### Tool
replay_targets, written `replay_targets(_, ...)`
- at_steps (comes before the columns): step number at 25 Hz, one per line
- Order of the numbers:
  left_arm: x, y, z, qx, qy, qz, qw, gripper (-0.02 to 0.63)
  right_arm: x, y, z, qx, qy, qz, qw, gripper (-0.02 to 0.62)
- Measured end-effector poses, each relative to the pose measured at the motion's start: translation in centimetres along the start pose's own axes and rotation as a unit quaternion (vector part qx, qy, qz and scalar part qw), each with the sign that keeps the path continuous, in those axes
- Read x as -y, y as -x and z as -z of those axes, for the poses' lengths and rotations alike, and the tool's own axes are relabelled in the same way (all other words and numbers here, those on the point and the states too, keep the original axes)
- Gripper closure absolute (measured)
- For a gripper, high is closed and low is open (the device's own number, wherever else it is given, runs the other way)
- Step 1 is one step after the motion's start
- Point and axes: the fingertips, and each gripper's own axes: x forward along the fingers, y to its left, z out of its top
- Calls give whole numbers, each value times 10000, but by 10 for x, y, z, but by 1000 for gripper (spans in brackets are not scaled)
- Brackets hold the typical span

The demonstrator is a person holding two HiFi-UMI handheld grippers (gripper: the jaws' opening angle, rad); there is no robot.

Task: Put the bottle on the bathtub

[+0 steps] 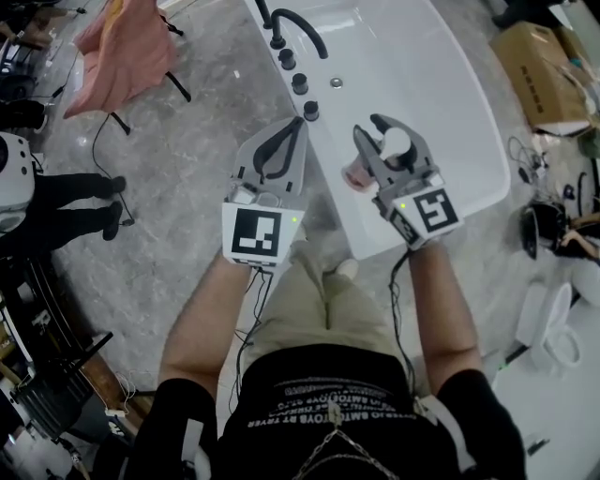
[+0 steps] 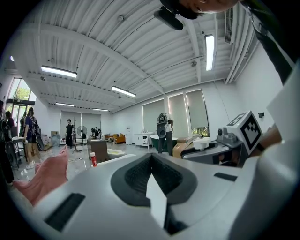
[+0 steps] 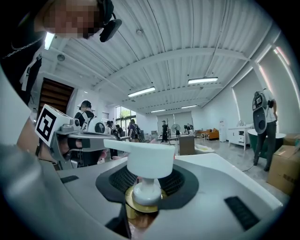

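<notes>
The bathtub [image 1: 441,103] looked smooth, glossy white, like enamel or acrylic. Its faucet [image 1: 298,26] and knobs [image 1: 300,82] had a matt black finish. The floor [image 1: 187,187] was polished grey stone-look tile with pale veining. A pink cloth [image 1: 122,47] hung soft and creased. The left hand-held gripper [image 1: 299,122] and right hand-held gripper [image 1: 367,125] were matt grey plastic with dark ribbed pads [image 2: 138,177]. The bottle [image 3: 146,161] had a smooth white plastic pump above a shiny gold-coloured collar. A box [image 1: 539,66] was plain brown cardboard.
</notes>
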Motion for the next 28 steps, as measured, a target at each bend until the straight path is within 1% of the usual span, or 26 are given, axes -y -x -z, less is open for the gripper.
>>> replay_targets(2, -1, -3, 3, 8, 62, -3, 10000, 604, 3, -4, 7, -42, 14, 23, 10000, 477)
replay_targets(6, 0, -12, 21, -120, 57, 56, 9999, 604, 8, -11, 24, -163, -8, 86, 9998, 477)
replay_targets(9, -1, -14, 29, -168, 127, 52, 9998, 604, 10, -17, 35, -217, 15, 101, 9997, 482)
replay_targets(11, -2, -14, 32, -186, 152, 38, 9997, 604, 8, -22, 44, -282, -98, 83, 9995, 489)
replay_targets(13, -3, -14, 36, -219, 171, 34, 9996, 604, 10, -26, 59, -388, -203, 129, 9990, 494)
replay_targets(14, -4, -14, 39, -246, 183, 32, 9995, 604, 12, -29, 67, -452, -198, 171, 9986, 528)
replay_targets(15, -5, -14, 42, -274, 200, 28, 9994, 604, 12, -32, 75, -533, -169, 187, 9983, 532)
replay_targets(18, -8, -12, 51, -347, 232, 14, 9991, 604, 10, -42, 100, -764, -72, 168, 9969, 537)
replay_targets(22, -10, -8, 62, -436, 278, -17, 9987, 604, 9, -49, 131, -900, -173, 188, 9956, 537)
replay_targets(28, -19, -5, 69, -465, 350, -96, 9983, 604, 6, -62, 150, -1107, -148, 143, 9936, 537)
